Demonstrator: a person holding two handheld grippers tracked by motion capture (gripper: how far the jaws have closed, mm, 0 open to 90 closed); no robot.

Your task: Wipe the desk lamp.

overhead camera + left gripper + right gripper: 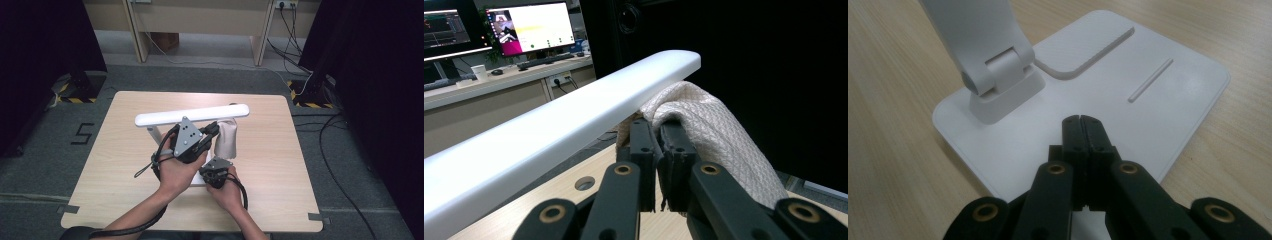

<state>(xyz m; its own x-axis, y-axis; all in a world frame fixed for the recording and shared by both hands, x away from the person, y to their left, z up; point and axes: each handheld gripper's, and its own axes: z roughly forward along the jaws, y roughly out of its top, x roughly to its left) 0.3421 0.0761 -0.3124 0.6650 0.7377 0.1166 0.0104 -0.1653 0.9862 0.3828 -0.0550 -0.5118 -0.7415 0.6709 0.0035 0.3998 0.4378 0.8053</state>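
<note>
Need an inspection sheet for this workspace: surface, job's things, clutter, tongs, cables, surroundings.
Surface: light wooden table, taped at its near corners.
Job's things: white desk lamp on a flat base; cream cloth draped by the lamp's bar.
Clutter: nothing seen.
Tongs: left tongs shut on the cloth's edge; right tongs shut, empty, tips over the lamp base.
Cables: black leads trail from both tongs; more on the floor at right.
Surroundings: grey carpet, dark curtains, desk with monitors.

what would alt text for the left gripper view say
The left gripper has its black jaws pinched on the edge of a cream knitted cloth draped over the end of a white desk lamp's bar-shaped head. Beneath is a wooden table; computer monitors glow behind.
</note>
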